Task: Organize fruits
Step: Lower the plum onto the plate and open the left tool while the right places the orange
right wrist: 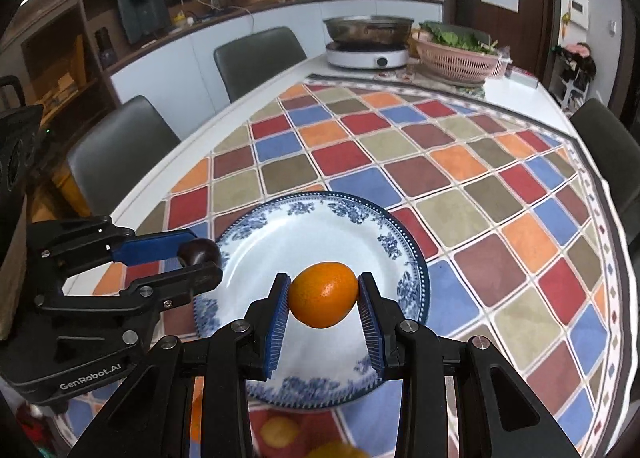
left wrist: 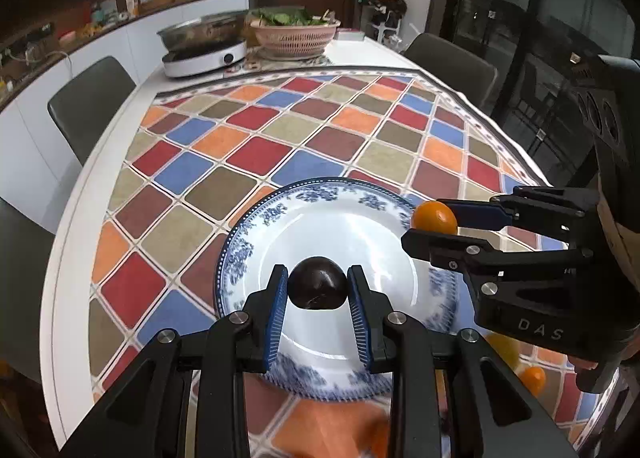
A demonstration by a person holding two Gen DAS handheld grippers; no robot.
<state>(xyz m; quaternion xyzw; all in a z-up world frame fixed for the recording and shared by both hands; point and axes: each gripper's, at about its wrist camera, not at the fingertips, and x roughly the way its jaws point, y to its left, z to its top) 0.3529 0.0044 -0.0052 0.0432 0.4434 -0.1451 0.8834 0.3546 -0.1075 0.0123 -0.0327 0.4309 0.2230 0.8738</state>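
Note:
A blue-and-white patterned plate (left wrist: 360,194) lies on the checked tablecloth; it also shows in the right wrist view (right wrist: 320,210). My left gripper (left wrist: 317,290) is shut on a dark purple round fruit (left wrist: 317,284) and holds it over the plate's near side. In the right wrist view that gripper (right wrist: 196,254) and its dark fruit (right wrist: 198,252) sit at the plate's left rim. My right gripper (right wrist: 323,296) is shut on an orange (right wrist: 323,295) above the plate. In the left wrist view it (left wrist: 434,220) holds the orange (left wrist: 435,218) at the plate's right rim.
More orange and yellow fruits lie on the cloth near me (left wrist: 532,380) (right wrist: 280,432). An induction cooker with a steel pot (left wrist: 204,54) and a pink basket of greens (left wrist: 294,34) stand at the table's far end. Grey chairs (right wrist: 120,154) surround the table.

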